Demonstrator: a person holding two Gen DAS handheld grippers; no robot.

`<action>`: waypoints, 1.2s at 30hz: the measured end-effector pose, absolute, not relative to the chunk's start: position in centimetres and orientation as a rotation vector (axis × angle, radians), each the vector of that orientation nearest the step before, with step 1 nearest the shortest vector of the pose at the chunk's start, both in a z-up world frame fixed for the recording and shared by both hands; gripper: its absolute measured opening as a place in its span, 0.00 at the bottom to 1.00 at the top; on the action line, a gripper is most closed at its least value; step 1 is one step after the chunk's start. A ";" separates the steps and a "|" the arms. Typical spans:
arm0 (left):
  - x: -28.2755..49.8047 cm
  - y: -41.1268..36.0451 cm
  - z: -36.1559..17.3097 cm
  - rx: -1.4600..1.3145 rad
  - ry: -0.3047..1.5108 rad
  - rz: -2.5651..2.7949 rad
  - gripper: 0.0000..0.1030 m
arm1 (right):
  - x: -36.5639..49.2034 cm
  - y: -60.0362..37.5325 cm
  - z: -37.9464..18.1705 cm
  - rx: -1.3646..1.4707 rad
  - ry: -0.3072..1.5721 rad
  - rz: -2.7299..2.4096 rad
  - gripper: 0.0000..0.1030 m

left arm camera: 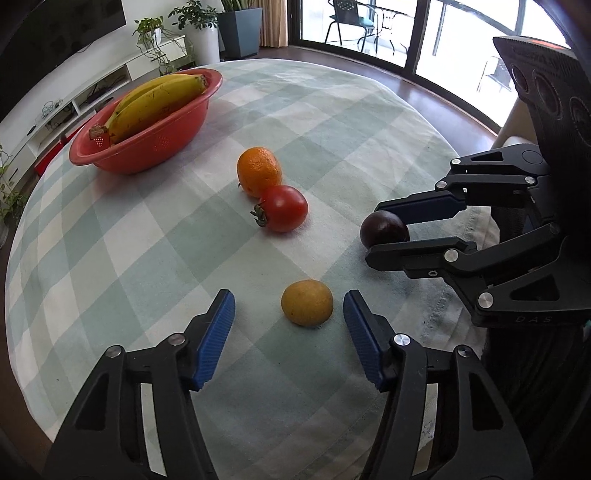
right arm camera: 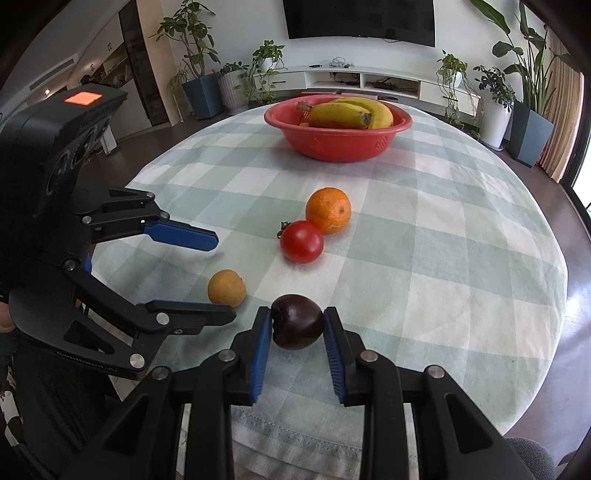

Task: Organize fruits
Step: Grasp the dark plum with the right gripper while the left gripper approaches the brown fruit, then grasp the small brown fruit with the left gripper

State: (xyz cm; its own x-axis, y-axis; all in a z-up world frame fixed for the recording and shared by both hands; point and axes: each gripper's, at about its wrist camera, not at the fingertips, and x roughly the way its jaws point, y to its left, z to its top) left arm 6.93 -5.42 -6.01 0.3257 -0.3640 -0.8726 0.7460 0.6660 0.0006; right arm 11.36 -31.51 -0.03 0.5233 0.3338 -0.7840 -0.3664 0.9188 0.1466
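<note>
A red bowl (left arm camera: 147,146) (right arm camera: 343,147) holding bananas (left arm camera: 155,103) (right arm camera: 351,112) stands at the table's far side. An orange (left arm camera: 258,170) (right arm camera: 328,209) and a red tomato (left arm camera: 283,208) (right arm camera: 301,242) lie touching mid-table. A small yellow fruit (left arm camera: 306,302) (right arm camera: 226,287) lies between the tips of my open left gripper (left arm camera: 289,306) (right arm camera: 221,277). My right gripper (right arm camera: 298,325) (left arm camera: 384,230) is shut on a dark purple plum (right arm camera: 297,321) (left arm camera: 384,229) resting on the cloth.
The round table carries a green and white checked cloth (left arm camera: 147,240) (right arm camera: 443,258). Potted plants (right arm camera: 532,122), a TV unit (right arm camera: 369,79) and glass doors (left arm camera: 369,29) ring the room beyond the table's edge.
</note>
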 end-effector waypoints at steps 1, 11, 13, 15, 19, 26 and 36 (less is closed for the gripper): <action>7.0 -5.6 -6.2 0.448 0.998 -0.764 0.54 | 11.4 -31.5 0.0 -0.037 0.930 0.420 0.30; 7.0 -6.3 -6.8 0.438 1.012 -0.797 0.38 | 11.3 -31.5 -0.2 -0.040 0.932 0.425 0.30; 6.9 -6.4 -6.8 0.442 1.006 -0.800 0.31 | 11.3 -31.5 -0.2 -0.041 0.932 0.424 0.30; 6.9 -6.5 -6.8 0.439 1.006 -0.801 0.31 | 11.3 -31.5 -0.1 -0.038 0.932 0.424 0.30; 6.9 -6.4 -6.7 0.434 1.006 -0.796 0.31 | 11.3 -31.5 -0.2 -0.040 0.932 0.424 0.30; 6.5 -5.7 -6.6 0.425 1.006 -0.782 0.31 | 11.3 -31.5 -0.2 -0.038 0.932 0.424 0.30; 6.4 -5.6 -6.6 0.432 1.011 -0.784 0.28 | 11.2 -31.3 -0.3 -0.044 0.935 0.426 0.30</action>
